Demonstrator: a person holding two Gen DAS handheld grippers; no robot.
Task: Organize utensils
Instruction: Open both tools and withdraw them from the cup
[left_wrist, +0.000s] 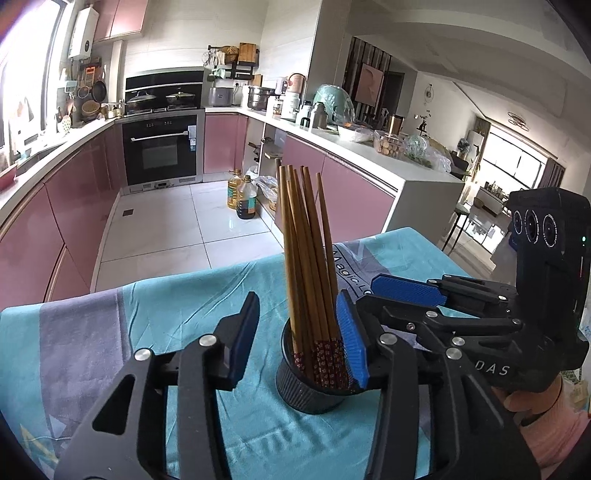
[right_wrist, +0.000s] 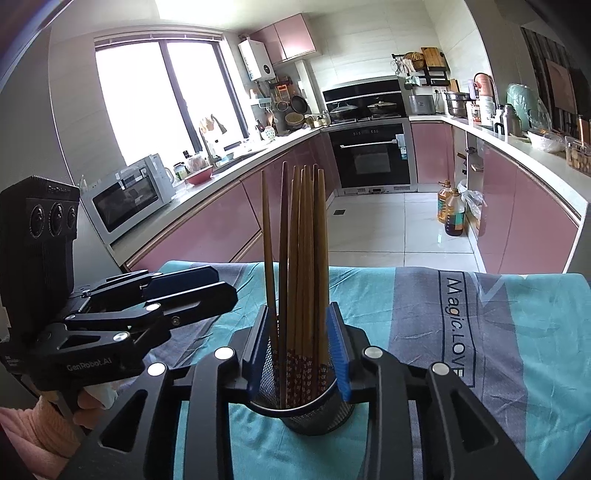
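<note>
Black holder (left_wrist: 314, 384) of upright chopsticks (left_wrist: 306, 254) on cloth-covered worktop (left_wrist: 147, 332). Left claw (left_wrist: 299, 347) parted around holder; right claw (left_wrist: 376, 306) beside, parted.

Chopsticks (right_wrist: 301, 258) upright in holder (right_wrist: 306, 417)

My worktop (right_wrist: 406, 295) is covered by a cloth (left_wrist: 166, 332) in teal and grey-lilac patches, a little creased, with dark lettering reading "Magic.LOVE" (right_wrist: 455, 325) printed along one grey band. The cloth hangs over the far edge, beyond which the white tiled kitchen floor shows. Standing directly on the cloth, near the middle, is a dark round mesh holder (right_wrist: 314, 413), upright, its base flat on a teal patch. In it stands a bundle of wooden chopsticks (left_wrist: 306, 258), patterned ends down.
</note>
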